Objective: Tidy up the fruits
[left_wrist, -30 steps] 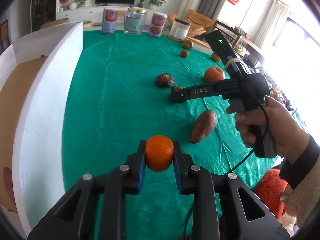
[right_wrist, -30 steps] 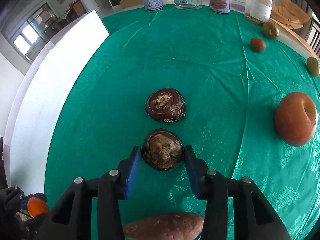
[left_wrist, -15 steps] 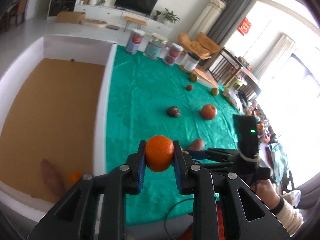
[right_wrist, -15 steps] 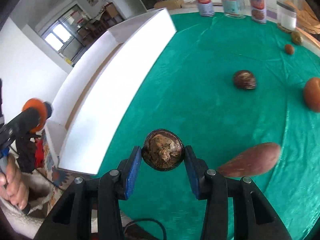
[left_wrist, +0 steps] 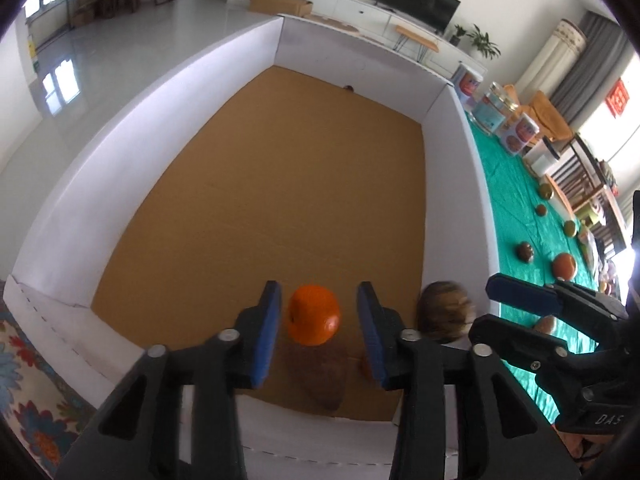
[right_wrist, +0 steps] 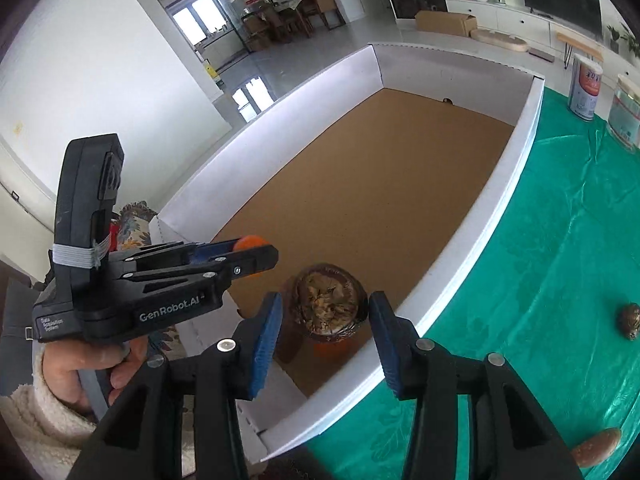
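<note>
Both claws, clamped on fruit half a second ago, now stand wide over the near end of the white box (left_wrist: 460,168). The left claw (left_wrist: 318,320) has let go its orange (left_wrist: 314,314), which hangs free between the spread pads, apparently dropping. The right claw (right_wrist: 322,320) likewise has released the brown fruit (right_wrist: 328,306). Judgement: two pieces delivered; several fruits remain on the green counter (right_wrist: 560,260).

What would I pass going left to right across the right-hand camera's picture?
The other hand-held gripper with an orange → dark brown fruit over the white box → green tablecloth → another brown fruit.
</note>
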`<action>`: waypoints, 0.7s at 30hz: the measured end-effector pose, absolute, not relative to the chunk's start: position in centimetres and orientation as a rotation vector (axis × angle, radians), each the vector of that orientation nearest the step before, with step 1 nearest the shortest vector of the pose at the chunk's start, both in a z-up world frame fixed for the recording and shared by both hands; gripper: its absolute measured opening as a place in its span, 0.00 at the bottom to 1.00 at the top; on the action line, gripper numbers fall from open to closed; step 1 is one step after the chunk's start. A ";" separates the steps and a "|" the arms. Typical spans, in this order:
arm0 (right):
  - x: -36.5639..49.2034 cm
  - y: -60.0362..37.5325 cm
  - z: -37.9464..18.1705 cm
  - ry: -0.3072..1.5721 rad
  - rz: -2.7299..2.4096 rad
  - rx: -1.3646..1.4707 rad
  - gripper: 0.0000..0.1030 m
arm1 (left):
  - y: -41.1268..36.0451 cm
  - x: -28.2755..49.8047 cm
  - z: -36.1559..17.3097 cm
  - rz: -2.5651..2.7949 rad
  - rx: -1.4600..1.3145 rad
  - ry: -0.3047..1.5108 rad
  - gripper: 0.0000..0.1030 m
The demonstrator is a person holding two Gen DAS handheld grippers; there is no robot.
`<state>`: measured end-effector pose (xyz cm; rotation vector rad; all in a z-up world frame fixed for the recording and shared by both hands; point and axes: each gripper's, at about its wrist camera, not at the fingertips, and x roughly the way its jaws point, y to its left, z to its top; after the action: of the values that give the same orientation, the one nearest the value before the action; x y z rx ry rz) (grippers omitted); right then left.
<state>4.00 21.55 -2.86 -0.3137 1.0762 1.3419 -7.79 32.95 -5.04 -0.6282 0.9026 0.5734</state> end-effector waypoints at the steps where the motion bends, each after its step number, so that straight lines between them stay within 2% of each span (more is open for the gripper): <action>1: 4.4 21.0 -2.4 1.056 1.338 -0.265 0.55 | 32.9 -8.0 -4.6 0.589 -0.621 0.881 0.64; 3: 5.5 19.1 -0.9 0.996 1.324 -0.182 0.58 | 32.3 -8.0 -3.4 0.601 -0.581 0.836 0.71; 7: 8.2 13.1 2.9 0.841 1.225 -0.110 0.67 | 29.2 -6.4 -0.8 0.514 -0.501 0.772 0.76; 11: 10.2 5.0 4.2 0.714 1.031 -0.101 0.84 | 23.1 -2.8 0.7 0.290 -0.442 0.752 0.81; 12: 10.9 2.7 3.8 0.696 0.966 -0.096 0.90 | 21.2 -1.8 0.8 0.227 -0.419 0.755 0.83; 15: 13.2 -4.4 1.2 0.674 0.736 -0.080 0.97 | 15.9 1.2 -0.1 0.076 -0.356 0.797 0.83; 21: 18.4 -16.1 -7.0 0.861 0.344 -0.012 0.97 | 10.3 6.4 -5.9 0.004 -0.323 0.904 0.83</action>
<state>18.38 -16.07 -6.96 -0.0123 0.8612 0.3440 6.41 10.31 -5.88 -0.3234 0.9038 0.0039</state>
